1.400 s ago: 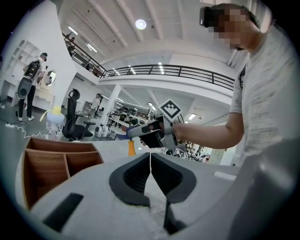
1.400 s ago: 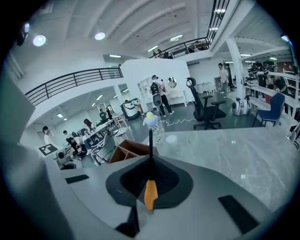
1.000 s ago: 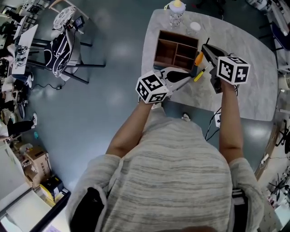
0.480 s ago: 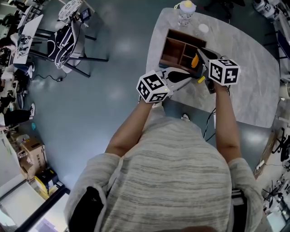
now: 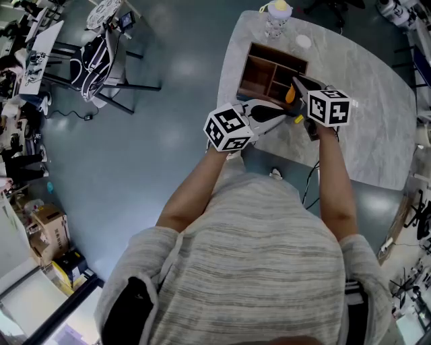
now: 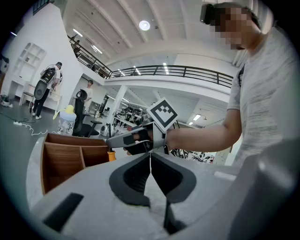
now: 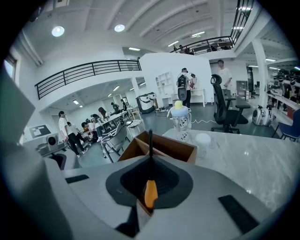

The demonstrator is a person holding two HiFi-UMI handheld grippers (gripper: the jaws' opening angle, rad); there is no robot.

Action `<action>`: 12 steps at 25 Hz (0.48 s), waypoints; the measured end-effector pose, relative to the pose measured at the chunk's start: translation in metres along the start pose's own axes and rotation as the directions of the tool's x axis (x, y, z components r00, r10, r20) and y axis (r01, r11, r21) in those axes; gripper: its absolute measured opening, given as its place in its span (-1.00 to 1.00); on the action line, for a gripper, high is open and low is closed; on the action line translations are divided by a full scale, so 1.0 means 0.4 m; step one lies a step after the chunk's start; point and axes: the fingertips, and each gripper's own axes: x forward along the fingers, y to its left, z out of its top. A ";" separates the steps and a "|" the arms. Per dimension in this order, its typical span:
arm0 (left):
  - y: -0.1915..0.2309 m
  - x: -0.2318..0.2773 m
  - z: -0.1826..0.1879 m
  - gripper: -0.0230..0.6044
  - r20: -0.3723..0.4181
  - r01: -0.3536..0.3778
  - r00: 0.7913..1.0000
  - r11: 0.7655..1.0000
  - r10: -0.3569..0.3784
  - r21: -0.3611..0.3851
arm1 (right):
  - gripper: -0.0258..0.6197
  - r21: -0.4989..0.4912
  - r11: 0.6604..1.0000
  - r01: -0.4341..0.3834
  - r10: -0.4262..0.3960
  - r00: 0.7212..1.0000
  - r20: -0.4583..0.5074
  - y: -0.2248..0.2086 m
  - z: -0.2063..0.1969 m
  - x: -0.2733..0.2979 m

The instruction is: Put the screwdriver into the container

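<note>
Head view, from steeply above. A pale marbled tabletop [image 5: 367, 135] filled the upper right of the frame, with a wooden container [image 5: 245, 79], divided into compartments, near its upper left edge. Above the container stood a clear bottle with a yellow cap [image 5: 277, 13], and a small white round object [image 5: 303, 42] lay to the right of the bottle.

The right tool [image 5: 296, 86] reached in from the lower right, its jaws clamped on the screwdriver [image 5: 290, 94]. The orange handle showed at the container's lower right corner; whether it touched the wood could not be told. The left tool [image 5: 291, 116] lay just below and left of the right one, with its tips close to the right tool's body.

Right gripper view. The right tool [image 7: 150, 161] gripped the screwdriver [image 7: 150, 193] by the orange handle at centre frame. The dark shaft pointed straight up the frame, across the container [image 7: 165, 146] behind it. The bottle [image 7: 180, 119] stood beyond, in the upper middle.

Left gripper view. The left tool [image 6: 150, 157] had its jaws together with nothing between them. The right tool [image 6: 136, 140] crossed the centre of the frame just beyond them. The screwdriver [image 6: 111, 155] showed as an orange stub beside the container [image 6: 63, 161] at the left.
</note>
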 end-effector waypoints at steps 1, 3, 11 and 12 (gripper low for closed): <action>0.000 0.000 0.000 -0.87 -0.001 0.001 1.000 1.000 -0.001 -0.001 | -0.87 0.002 1.000 0.002 -0.002 1.000 -0.005 -0.002 -0.004 0.002; -0.001 0.000 -0.002 -0.87 -0.003 0.003 1.000 1.000 -0.003 -0.003 | -0.87 0.005 1.000 0.005 -0.005 1.000 -0.013 -0.005 -0.012 0.004; 0.003 0.007 -0.005 -0.87 -0.008 0.004 1.000 1.000 -0.004 -0.009 | -0.87 0.022 1.000 0.006 -0.005 0.999 -0.035 -0.018 -0.036 0.015; 0.004 0.009 -0.005 -0.87 -0.008 0.004 1.000 1.000 -0.004 -0.009 | -0.87 0.024 1.000 0.005 -0.004 0.999 -0.036 -0.021 -0.039 0.017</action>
